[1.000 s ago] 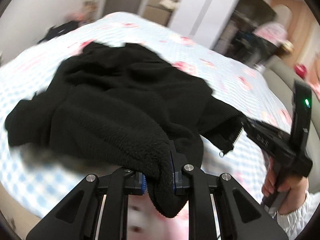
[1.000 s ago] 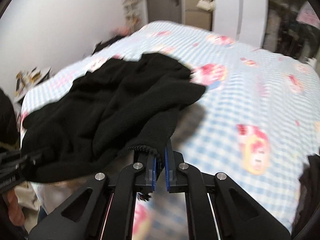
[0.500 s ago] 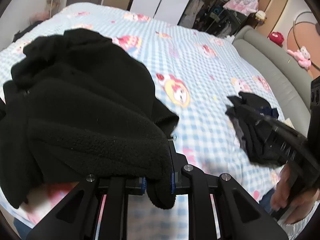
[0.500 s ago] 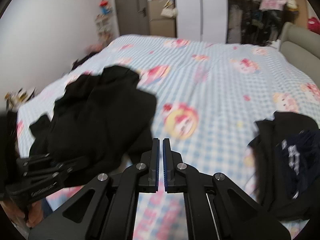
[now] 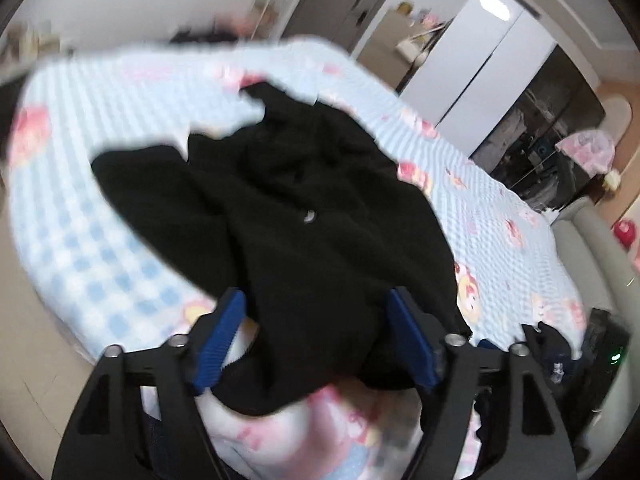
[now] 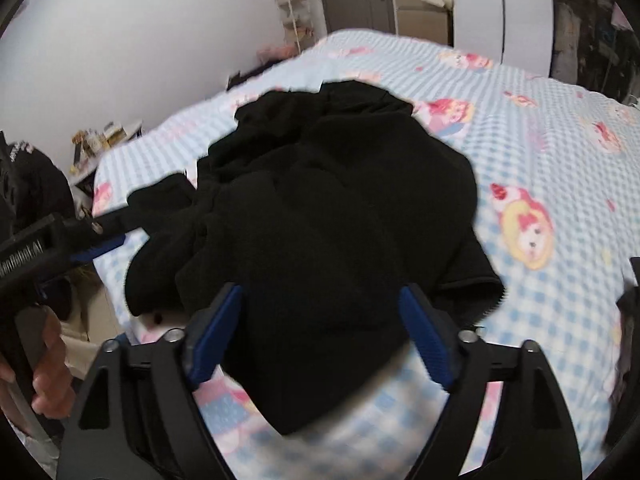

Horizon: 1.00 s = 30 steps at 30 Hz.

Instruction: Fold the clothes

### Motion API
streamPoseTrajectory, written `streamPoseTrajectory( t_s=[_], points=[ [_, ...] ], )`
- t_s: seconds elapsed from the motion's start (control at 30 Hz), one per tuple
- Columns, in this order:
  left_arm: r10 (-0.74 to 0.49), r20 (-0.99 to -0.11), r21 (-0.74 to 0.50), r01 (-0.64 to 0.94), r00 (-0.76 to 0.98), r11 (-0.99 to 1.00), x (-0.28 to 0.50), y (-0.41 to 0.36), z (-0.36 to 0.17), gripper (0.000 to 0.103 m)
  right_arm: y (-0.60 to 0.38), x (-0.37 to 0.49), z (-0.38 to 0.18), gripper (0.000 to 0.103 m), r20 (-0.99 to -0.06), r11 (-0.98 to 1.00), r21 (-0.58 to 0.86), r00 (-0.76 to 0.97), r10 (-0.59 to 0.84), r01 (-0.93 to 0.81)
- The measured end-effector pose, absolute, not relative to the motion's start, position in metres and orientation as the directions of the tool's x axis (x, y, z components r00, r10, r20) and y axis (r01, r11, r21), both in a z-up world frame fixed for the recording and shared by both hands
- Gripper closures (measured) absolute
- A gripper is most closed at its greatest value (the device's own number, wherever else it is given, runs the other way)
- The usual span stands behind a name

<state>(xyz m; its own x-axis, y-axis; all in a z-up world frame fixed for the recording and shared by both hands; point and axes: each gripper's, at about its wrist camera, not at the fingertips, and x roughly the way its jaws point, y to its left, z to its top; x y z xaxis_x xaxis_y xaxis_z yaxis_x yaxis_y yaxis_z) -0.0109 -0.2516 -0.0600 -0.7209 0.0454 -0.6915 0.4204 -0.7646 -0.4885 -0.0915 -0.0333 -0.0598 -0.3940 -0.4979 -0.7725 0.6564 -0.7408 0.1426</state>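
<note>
Left gripper jaws opening, blue pads clear of the cloth; black fleece jacket lies loose between them, near hem spilling off the bed edge. Right gripper likewise opening, jacket between its pads, ungripped. Both views motion-blurred. Person's hand cut off at frame edge. Dark pile at right half hidden. No writing legible.

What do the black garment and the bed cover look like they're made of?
Black garment: likely fleece or a thick knit; matte, nubby pile, soft bulky folds, though blur hides detail. Bed cover: thin woven printed fabric, probably cotton; flat, matte, blue check with cartoon prints.
</note>
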Motion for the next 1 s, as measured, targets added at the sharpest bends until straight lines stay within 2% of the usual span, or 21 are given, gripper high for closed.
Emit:
streamPoseTrajectory(
  t_s=[0.07,0.1,0.13,0.17,0.2,0.23,0.33,0.37,0.47,0.6,0.67,0.83,0.97,1.0],
  points=[
    [0.168,-0.724,-0.546,0.407,-0.669,-0.732,-0.023,-0.262,-0.084,0.023,-0.049,-0.096,-0.080,0.018,-0.808,-0.723,0.149,-0.338,-0.482,0.674],
    [0.186,-0.730,-0.551,0.404,-0.657,-0.730,-0.027,-0.259,-0.091,0.024,-0.055,-0.099,-0.092,0.034,-0.833,-0.720,0.128,-0.320,-0.451,0.682],
    [0.202,-0.735,-0.553,0.401,-0.647,-0.730,-0.030,-0.257,-0.098,0.029,-0.059,-0.099,-0.102,0.053,-0.853,-0.722,0.105,-0.311,-0.418,0.684],
    [0.218,-0.740,-0.556,0.397,-0.636,-0.730,-0.034,-0.254,-0.104,0.056,-0.060,-0.099,-0.109,0.070,-0.864,-0.731,0.079,-0.319,-0.389,0.678],
    [0.232,-0.738,-0.554,0.373,-0.633,-0.744,-0.037,-0.248,-0.103,0.075,-0.057,-0.098,-0.110,0.076,-0.863,-0.739,0.068,-0.333,-0.381,0.670],
    [0.247,-0.736,-0.551,0.346,-0.631,-0.760,-0.039,-0.242,-0.101,0.089,-0.053,-0.097,-0.107,0.080,-0.856,-0.744,0.071,-0.342,-0.387,0.664],
    [0.244,-0.702,-0.496,0.213,-0.669,-0.842,-0.046,-0.209,-0.072,0.091,-0.032,-0.098,-0.087,0.085,-0.827,-0.772,0.051,-0.407,-0.389,0.634],
    [0.270,-0.685,-0.498,0.164,-0.677,-0.851,-0.050,-0.197,-0.063,0.092,-0.023,-0.098,-0.078,0.090,-0.813,-0.786,0.029,-0.443,-0.378,0.618],
    [0.360,-0.642,-0.534,0.057,-0.677,-0.844,-0.057,-0.165,-0.044,0.092,0.010,-0.099,-0.052,0.091,-0.764,-0.830,-0.026,-0.546,-0.343,0.557],
    [0.486,-0.608,-0.566,-0.085,-0.628,-0.820,-0.061,-0.110,-0.033,0.092,0.077,-0.099,-0.021,0.093,-0.723,-0.898,-0.013,-0.625,-0.295,0.439],
    [0.536,-0.608,-0.564,-0.157,-0.585,-0.811,-0.070,-0.071,-0.027,0.092,0.110,-0.090,-0.010,0.099,-0.708,-0.925,-0.043,-0.664,-0.239,0.379],
    [0.592,-0.657,-0.529,-0.274,-0.467,-0.803,-0.064,0.010,-0.039,0.092,0.199,-0.064,-0.004,0.102,-0.698,-0.979,-0.089,-0.712,-0.071,0.185],
    [0.572,-0.711,-0.508,-0.263,-0.410,-0.820,-0.052,0.030,-0.065,0.092,0.218,-0.055,-0.014,0.099,-0.739,-0.971,0.024,-0.651,-0.177,0.237],
    [0.581,-0.700,-0.528,-0.247,-0.414,-0.812,-0.051,0.024,-0.067,0.092,0.221,-0.053,-0.016,0.099,-0.747,-0.965,0.059,-0.631,-0.212,0.255]
  ],
)
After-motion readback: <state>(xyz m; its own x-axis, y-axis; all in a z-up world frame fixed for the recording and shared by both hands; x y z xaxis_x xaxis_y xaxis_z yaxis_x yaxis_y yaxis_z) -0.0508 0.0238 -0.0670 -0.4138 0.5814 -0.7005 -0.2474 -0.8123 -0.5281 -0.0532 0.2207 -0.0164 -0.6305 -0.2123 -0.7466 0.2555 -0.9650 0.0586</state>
